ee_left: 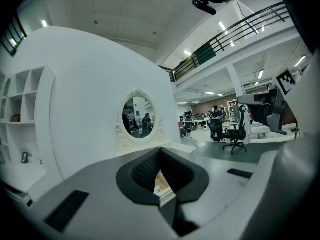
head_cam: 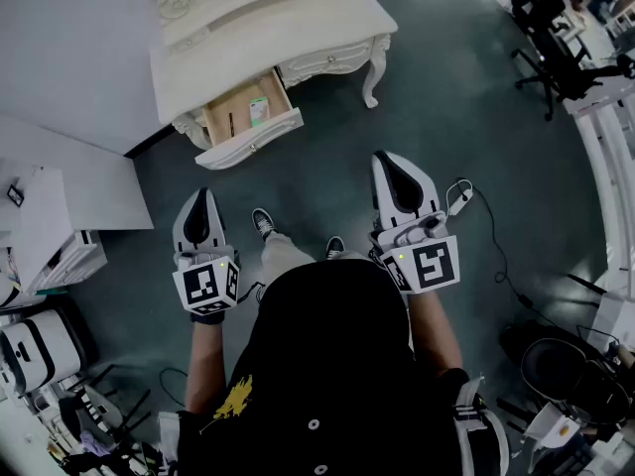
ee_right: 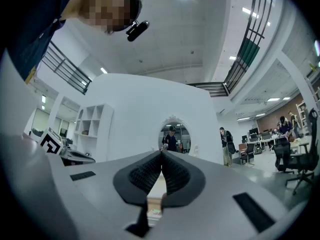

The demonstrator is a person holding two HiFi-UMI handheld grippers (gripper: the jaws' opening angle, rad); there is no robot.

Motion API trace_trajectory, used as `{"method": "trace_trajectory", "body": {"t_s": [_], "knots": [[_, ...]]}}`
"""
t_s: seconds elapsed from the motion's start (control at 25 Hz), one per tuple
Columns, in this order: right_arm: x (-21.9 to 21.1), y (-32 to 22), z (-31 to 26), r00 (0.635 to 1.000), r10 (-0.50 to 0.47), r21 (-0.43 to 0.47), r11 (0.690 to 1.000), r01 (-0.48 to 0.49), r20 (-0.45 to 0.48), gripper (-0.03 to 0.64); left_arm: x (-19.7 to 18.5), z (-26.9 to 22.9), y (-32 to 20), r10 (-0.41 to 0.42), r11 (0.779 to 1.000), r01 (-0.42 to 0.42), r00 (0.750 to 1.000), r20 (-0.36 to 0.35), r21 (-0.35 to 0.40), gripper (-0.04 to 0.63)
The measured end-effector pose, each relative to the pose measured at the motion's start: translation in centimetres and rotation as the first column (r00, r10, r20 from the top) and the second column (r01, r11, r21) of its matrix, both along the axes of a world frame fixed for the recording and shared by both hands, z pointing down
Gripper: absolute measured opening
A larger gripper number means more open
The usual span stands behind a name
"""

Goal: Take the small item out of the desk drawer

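A white ornate desk (head_cam: 258,28) stands ahead of me with its drawer (head_cam: 243,119) pulled open. A small green item (head_cam: 259,110) lies inside, toward the drawer's right side. Both grippers hover over the floor, well short of the drawer. My left gripper (head_cam: 201,196) is shut and empty, below and left of the drawer front. My right gripper (head_cam: 388,159) is shut and empty too, to the drawer's lower right. In the left gripper view the pads (ee_left: 150,171) meet, and the drawer (ee_left: 162,189) shows through the gap below them. The right gripper view shows its pads (ee_right: 175,176) together above the green item (ee_right: 154,212).
An oval mirror (ee_left: 139,117) sits on the desk's back. White boxes and bins (head_cam: 50,246) crowd the left floor. A cable (head_cam: 491,236) trails on the floor at right. An office chair (head_cam: 544,38) stands far right. My shoes (head_cam: 264,224) point toward the desk.
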State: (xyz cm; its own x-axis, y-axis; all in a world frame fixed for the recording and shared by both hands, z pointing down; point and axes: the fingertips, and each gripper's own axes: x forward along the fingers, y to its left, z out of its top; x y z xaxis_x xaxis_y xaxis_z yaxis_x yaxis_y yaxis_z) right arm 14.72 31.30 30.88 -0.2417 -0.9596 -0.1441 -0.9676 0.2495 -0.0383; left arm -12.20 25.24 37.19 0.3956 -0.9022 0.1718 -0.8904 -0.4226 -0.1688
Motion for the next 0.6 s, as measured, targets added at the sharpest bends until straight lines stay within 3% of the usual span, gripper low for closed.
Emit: {"method": "trace_trajectory", "body": {"t_s": [0.2,0.52,0.6], "knots": [[2.1,0.4,0.1,1.0,-0.006,-0.013,1.0,0.006,-0.018,0.014,2.2,0.2,0.4,0.009,1.0,-0.009,1.0,-0.022,-0.008,0.012],[0.9,-0.3,1.7,0.998,-0.064,-0.074,0.995,0.063,-0.004,0.014,2.5,-1.3,0.1,-0.022,1.0,0.022,0.999,-0.035,0.004,0.014],[0.8,-0.7,2.1,0.995,-0.095,-0.096,0.991,0.095,0.013,0.014,2.6,-1.7,0.4,-0.044,0.999,0.044,0.997,-0.067,-0.001,0.052]]}}
